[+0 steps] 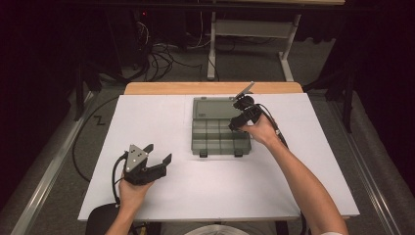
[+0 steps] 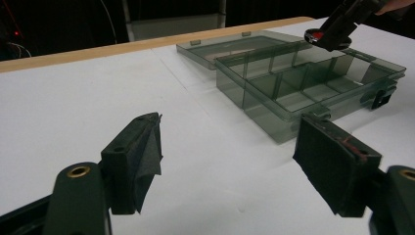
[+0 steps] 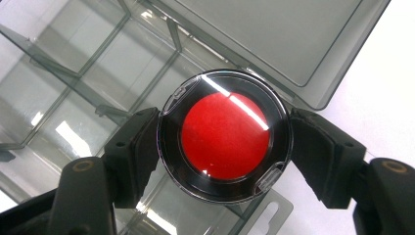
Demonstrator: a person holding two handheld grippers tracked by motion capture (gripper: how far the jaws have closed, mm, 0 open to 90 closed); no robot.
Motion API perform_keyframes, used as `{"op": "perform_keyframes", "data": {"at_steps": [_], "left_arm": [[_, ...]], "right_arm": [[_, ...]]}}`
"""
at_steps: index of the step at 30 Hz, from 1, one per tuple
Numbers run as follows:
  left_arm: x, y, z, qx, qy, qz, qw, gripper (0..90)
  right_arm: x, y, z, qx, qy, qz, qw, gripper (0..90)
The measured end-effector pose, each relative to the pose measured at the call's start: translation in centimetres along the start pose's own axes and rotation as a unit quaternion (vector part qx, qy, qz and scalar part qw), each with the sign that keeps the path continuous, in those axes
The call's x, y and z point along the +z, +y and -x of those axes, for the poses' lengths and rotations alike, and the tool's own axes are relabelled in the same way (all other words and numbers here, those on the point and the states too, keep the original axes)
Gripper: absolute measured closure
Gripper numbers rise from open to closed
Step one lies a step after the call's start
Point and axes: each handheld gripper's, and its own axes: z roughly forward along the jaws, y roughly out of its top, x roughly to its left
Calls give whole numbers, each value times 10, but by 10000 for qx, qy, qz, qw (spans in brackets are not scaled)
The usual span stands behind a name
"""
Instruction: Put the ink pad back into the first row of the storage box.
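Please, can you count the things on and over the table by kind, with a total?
Handheld grippers: 2, the left gripper and the right gripper
Clear compartment box, lid open: 1
Round case with red centre, held between the right gripper's fingers: 1
Total: 4

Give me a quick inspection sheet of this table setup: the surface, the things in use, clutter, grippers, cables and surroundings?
Surface: white table top with a wooden far edge.
Job's things: clear grey compartment box, lid open flat behind it; round black case with red centre held above the box.
Clutter: nothing seen.
Grippers: right gripper shut on the round case, one jaw each side; left gripper open, holding nothing, over bare table.
Cables: one trails from each gripper; loose cables on the floor behind.
Surroundings: dark room, white table frame beyond.
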Motion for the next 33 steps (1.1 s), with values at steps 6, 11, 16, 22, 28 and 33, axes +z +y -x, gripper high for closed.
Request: {"op": "perform_keyframes", "data": {"at_steps": [6,11,16,22,28,33], "left_arm": [[0,0,0,-12,-14,6,10000,262],[0,0,0,-30,-60,34,10000,263],[0,0,0,-33,-54,31,10000,263],[0,0,0,-19,-68,21,10000,263],[-1,0,0,-15,-68,27,10000,264],[-1,0,0,-9,-58,37,10000,263]], "right_arm": [[5,2,2,57,-65,-49,10000,315],[7,2,2,48,-84,-112,9999,314],[10,3,2,35,-66,-121,9999,312],[10,3,0,1,-78,-173,9998,302],[8,2,1,49,-68,-154,9998,297],[5,0,2,4,-49,-89,9999,302]]}}
